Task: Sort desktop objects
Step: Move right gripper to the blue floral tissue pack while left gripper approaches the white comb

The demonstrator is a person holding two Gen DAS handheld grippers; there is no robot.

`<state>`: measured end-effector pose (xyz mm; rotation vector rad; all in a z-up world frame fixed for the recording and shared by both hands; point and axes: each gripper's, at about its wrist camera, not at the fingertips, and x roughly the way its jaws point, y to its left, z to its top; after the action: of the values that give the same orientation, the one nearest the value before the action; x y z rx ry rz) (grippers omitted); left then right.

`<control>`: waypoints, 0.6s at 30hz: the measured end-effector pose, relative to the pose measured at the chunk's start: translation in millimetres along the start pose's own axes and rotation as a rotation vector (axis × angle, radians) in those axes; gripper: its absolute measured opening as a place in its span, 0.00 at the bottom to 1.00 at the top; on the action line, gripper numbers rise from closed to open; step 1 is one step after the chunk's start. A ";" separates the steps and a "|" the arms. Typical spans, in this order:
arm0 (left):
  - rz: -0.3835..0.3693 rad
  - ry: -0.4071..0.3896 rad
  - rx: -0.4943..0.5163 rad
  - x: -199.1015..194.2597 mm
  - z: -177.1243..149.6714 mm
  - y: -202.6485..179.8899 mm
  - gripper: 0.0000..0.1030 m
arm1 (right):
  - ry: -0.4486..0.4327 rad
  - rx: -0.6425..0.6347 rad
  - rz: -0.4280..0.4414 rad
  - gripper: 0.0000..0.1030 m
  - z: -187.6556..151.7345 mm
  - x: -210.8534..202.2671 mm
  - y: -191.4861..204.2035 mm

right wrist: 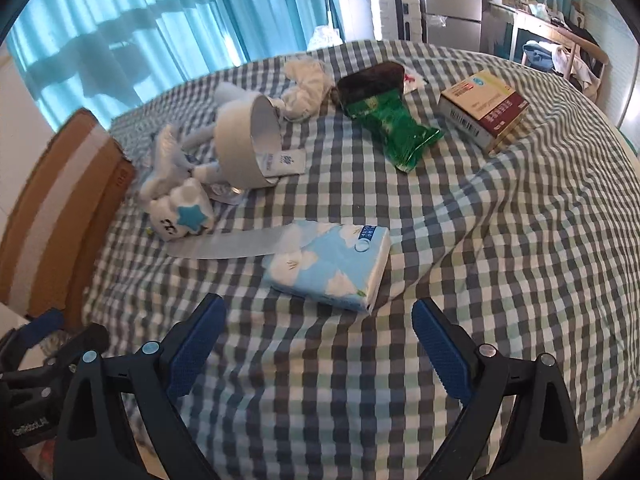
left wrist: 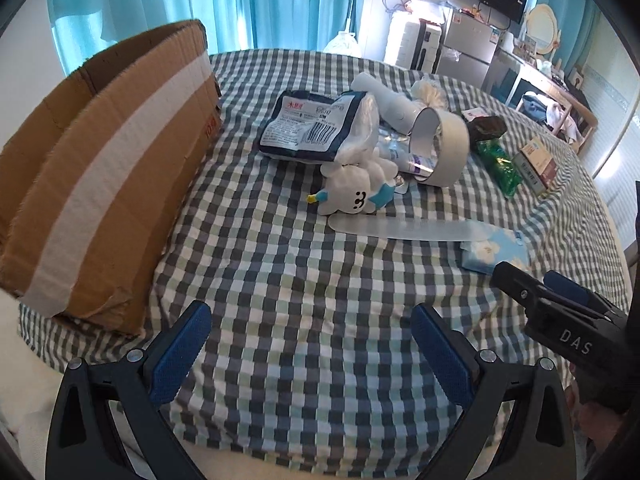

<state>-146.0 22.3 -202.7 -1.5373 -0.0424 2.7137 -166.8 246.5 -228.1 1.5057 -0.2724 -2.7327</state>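
Sorting has, by the look of it, barely begun: every item in view lies loose on the checked cloth (left wrist: 304, 280) of the worktop, and what the cardboard box (left wrist: 100, 168) at the left edge holds cannot be seen. Both claws are released and empty, the left claw (left wrist: 310, 344) hanging over bare cloth beside the box, the right claw (right wrist: 320, 344) just short of the blue cloud-print tissue pack (right wrist: 332, 264). A flat pale strip (right wrist: 228, 246) runs from under the tissue pack toward the white plush toy (right wrist: 180, 212). Behind them are a tape roll (right wrist: 244, 144), a dark blue pouch (left wrist: 312, 124), a green foil sachet (right wrist: 392, 128) and a medicine carton (right wrist: 484, 108). The tissue pack stands clear on its near side, so an approach there looks easy; the plush and tape roll are crowded together, leaving little room for jaws. The carton sits near the worktop's far right edge.
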 end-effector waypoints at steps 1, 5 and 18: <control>-0.001 0.006 0.000 5.4 1.4 1.2 0.99 | 0.009 -0.013 -0.011 0.92 1.4 6.3 1.7; -0.006 0.019 -0.003 25.7 7.0 3.3 0.99 | 0.034 -0.032 -0.051 0.92 6.3 31.4 5.5; -0.105 0.020 0.107 52.5 21.9 -39.7 0.99 | 0.006 -0.055 -0.101 0.67 13.7 34.3 -21.1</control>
<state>-191.5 63.5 -235.1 -1.4891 0.0208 2.5753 -195.2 266.2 -253.0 1.5547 -0.1237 -2.7867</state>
